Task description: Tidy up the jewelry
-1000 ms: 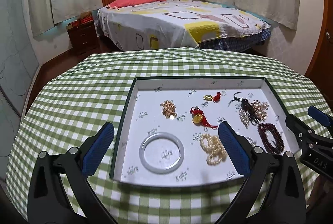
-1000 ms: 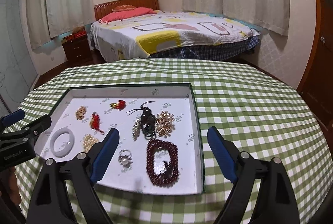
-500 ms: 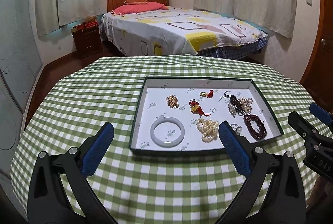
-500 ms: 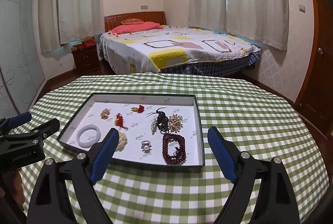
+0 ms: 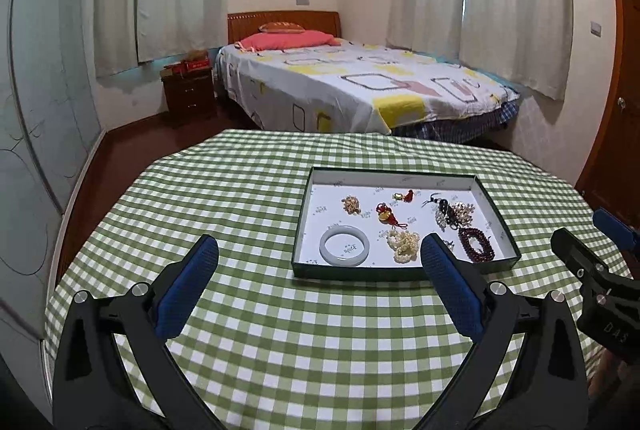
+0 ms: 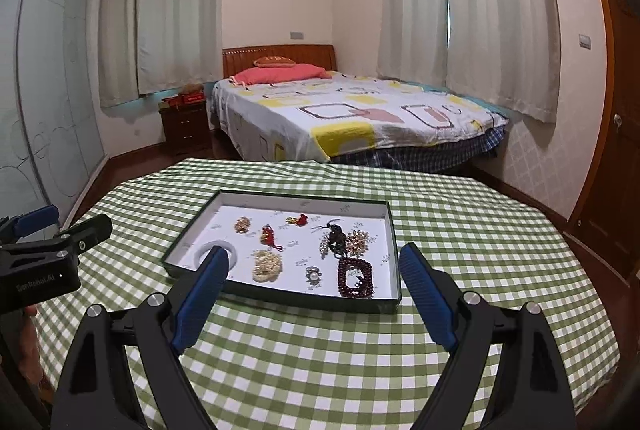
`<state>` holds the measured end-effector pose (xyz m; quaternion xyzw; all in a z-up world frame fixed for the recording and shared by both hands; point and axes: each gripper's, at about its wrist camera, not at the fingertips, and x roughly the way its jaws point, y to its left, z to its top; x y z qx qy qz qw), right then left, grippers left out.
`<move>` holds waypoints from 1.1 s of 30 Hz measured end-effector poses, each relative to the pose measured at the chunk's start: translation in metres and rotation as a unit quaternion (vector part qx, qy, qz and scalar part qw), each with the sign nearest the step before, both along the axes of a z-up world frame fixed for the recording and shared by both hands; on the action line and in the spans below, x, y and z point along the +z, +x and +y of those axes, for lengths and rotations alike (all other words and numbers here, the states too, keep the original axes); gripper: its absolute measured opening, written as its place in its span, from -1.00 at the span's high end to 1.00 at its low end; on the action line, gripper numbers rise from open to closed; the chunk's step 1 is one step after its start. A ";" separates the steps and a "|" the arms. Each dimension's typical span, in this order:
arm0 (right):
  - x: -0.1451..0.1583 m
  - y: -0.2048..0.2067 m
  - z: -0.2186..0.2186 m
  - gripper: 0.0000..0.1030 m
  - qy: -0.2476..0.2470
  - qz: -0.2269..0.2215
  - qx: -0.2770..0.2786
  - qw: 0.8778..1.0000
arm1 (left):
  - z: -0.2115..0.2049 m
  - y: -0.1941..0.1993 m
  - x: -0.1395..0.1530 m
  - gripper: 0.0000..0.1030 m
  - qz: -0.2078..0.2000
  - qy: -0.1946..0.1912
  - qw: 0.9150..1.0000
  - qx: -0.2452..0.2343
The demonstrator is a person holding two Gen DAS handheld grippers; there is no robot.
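Note:
A shallow dark-green tray [image 5: 404, 273] [image 6: 280, 294] with a white floor lies on the checked table. In it are a pale jade bangle [image 5: 344, 245] [image 6: 236, 254], a pearl cluster [image 5: 402, 240] [image 6: 267, 264], a dark red bead bracelet [image 5: 476, 244] [image 6: 355, 277], a red-and-gold charm [image 5: 386, 215] [image 6: 269, 234], a ring [image 6: 313, 275] and other small pieces. My left gripper [image 5: 318, 254] is open and empty, held back from the tray's near left. My right gripper [image 6: 312, 264] is open and empty in front of the tray.
The round table has a green-and-white checked cloth [image 5: 256, 198] [image 6: 460, 222]. Beyond it stand a bed [image 5: 360, 90], a nightstand [image 5: 188, 94] and curtains. The other gripper shows at the edge of each view: the right one [image 5: 592, 274], the left one [image 6: 48, 250].
Both grippers have pulled back and up from the tray, which now looks smaller and farther. Both stay open and empty. The jewelry has not moved.

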<state>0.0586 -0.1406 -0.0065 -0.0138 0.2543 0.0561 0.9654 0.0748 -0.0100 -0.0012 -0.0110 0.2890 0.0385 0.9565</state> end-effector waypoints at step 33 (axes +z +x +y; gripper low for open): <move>0.022 -0.048 0.002 -0.65 0.000 -0.048 0.003 0.999 | 0.005 -0.056 0.024 -0.91 -0.042 -0.003 0.999 -0.004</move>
